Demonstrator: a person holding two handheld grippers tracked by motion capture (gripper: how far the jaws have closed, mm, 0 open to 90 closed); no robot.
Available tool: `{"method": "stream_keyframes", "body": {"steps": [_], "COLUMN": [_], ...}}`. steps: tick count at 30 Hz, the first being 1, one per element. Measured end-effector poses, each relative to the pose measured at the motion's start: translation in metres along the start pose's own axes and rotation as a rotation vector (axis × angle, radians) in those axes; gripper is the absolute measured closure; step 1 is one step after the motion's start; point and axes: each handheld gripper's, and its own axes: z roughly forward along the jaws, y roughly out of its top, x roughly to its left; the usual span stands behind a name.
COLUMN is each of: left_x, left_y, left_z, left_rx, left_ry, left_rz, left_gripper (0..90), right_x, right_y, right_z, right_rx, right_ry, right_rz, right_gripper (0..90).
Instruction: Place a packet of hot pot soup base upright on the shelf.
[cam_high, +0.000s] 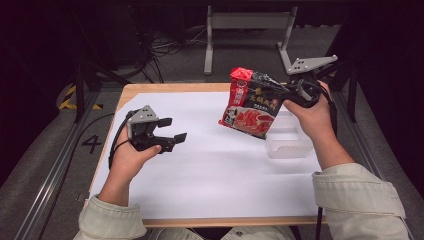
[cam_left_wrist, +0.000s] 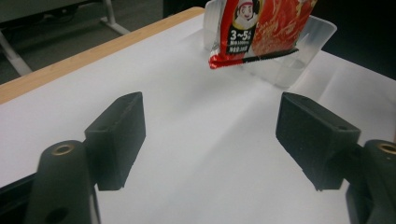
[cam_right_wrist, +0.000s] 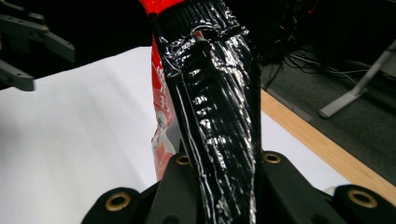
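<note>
1. We find the right gripper (cam_high: 285, 92) raised above the right rear part of the table (cam_high: 165, 89), carried in the person's right hand (cam_high: 310, 117).
2. Its jaws are clamped tight on a red and black food packet (cam_high: 251, 103). In the right gripper view the packet (cam_right_wrist: 210, 121) rises from between the two black jaws, pinched at its crinkled black side.
3. The packet hangs in the air, tilted, with its printed face toward the high camera. It touches neither the white sheet (cam_high: 210, 165) nor the clear plastic container (cam_high: 290, 142).
4. The container stands on the sheet at the right side of the table, below and just behind the packet. In the left gripper view the packet's lower sealed edge (cam_left_wrist: 252, 58) shows in front of the container (cam_left_wrist: 308, 51); we cannot tell from that view whether the two touch.
5. The left gripper (cam_high: 172, 131) is held low over the left part of the sheet in the person's left hand (cam_high: 132, 157), well apart from the packet.
6. Its jaws stand wide apart with nothing between them. The left gripper view shows the pads (cam_left_wrist: 116, 135) separated, with bare white sheet between them.
7. The left gripper points across the table toward the packet and container.
</note>
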Motion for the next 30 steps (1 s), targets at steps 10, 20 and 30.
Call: {"method": "stream_keyframes", "body": {"steps": [10, 20, 30], "left_x": [0.004, 0.005, 0.005], "left_y": [-0.006, -0.007, -0.008], "left_z": [-0.006, -0.008, -0.009], "left_rx": [-0.002, -0.002, -0.012], "left_ry": [0.024, 0.028, 0.011], "left_rz": [-0.018, -0.018, -0.018], "left_gripper": [21.0, 20.3, 18.3], "right_x": [-0.024, -0.048, -0.065], "right_y": [0.001, 0.000, -0.002], "right_z": [-0.017, -0.025, -0.026], "right_rx": [0.029, 0.055, 0.065], "right_ry": [-0.082, -0.152, -0.204], "right_rz": [-0.018, -0.016, -0.025], "right_gripper": [83.5, 83.4, 83.2]}}
